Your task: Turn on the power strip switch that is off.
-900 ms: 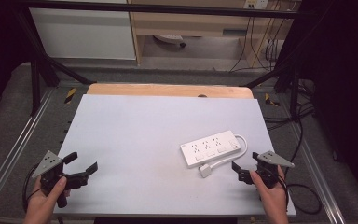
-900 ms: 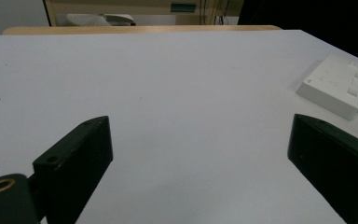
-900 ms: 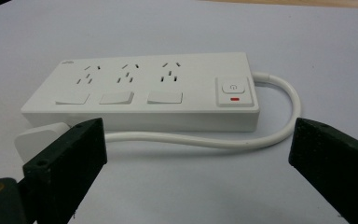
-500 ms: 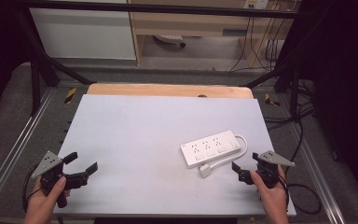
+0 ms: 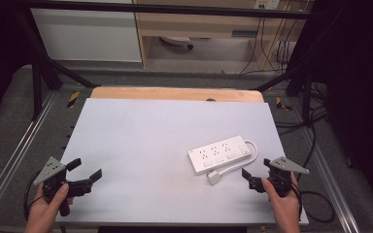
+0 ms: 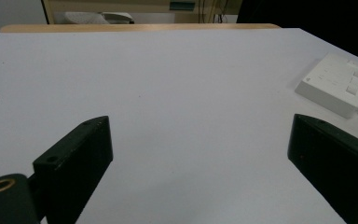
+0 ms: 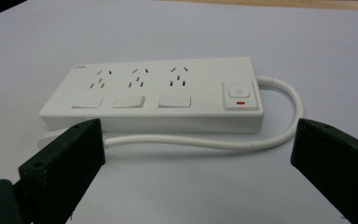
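Nothing has moved; white power strip (image 5: 220, 154) lies with long axis from 8 to 2 o'clock, cord at 2; both grippers' fingers stand apart.

A white power strip (image 5: 220, 154) is seen lying at an angle on the right half of a pale grey table (image 5: 145, 141), its white cable (image 5: 245, 158) looped round from the far end and ended in a plug (image 5: 214, 177) just in front of the strip. The left gripper (image 5: 85, 173) is held in a hand (image 5: 46, 209) at the near left corner, its jaws spread and nothing between them. The right gripper (image 5: 251, 179) is held in a hand (image 5: 284, 204) at the near right edge, just beside the plug but apart from it, its jaws parted and empty. A wooden board (image 5: 175, 93) is visible along the table's far edge.
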### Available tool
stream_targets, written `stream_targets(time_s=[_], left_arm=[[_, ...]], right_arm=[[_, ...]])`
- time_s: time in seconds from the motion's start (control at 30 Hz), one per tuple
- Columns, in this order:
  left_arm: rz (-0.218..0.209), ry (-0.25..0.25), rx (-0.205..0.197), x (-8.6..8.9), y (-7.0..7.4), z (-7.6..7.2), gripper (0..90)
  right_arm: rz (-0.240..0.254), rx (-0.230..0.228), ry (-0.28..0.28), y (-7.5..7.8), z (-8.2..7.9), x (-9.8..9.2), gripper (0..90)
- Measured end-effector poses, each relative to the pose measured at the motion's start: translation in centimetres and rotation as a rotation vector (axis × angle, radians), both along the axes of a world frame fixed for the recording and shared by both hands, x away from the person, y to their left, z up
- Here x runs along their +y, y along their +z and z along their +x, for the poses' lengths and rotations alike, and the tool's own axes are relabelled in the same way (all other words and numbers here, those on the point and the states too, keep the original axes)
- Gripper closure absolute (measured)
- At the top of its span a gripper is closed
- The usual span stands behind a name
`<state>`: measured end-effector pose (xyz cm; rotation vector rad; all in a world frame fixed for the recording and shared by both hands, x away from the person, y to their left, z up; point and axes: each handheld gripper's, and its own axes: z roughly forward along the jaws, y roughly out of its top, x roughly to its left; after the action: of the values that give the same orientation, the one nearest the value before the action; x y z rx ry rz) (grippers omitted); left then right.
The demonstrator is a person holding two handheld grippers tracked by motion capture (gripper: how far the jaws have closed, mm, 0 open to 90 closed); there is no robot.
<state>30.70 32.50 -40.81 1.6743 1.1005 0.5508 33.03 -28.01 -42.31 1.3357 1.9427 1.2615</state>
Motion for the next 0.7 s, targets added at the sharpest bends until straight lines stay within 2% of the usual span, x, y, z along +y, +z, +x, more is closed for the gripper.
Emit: stream_targets(time_s=[0.2, 0.4, 0.7], left_arm=[[-0.002, 0.002, 0.001, 0.0, 0.0, 0.0, 6.7], [-0.001, 0.004, 0.002, 0.0, -0.1, 0.0, 6.7], [0.005, 0.002, 0.008, 0.0, -0.2, 0.0, 6.8]], right_arm=[[0.002, -0.014, -0.008, 0.2, 0.0, 0.1, 2.7], [0.03, -0.035, -0.018, 0.6, 0.1, 0.5, 2.6], [0.047, -0.069, -0.018, 1.5, 0.2, 0.9, 5.7]])
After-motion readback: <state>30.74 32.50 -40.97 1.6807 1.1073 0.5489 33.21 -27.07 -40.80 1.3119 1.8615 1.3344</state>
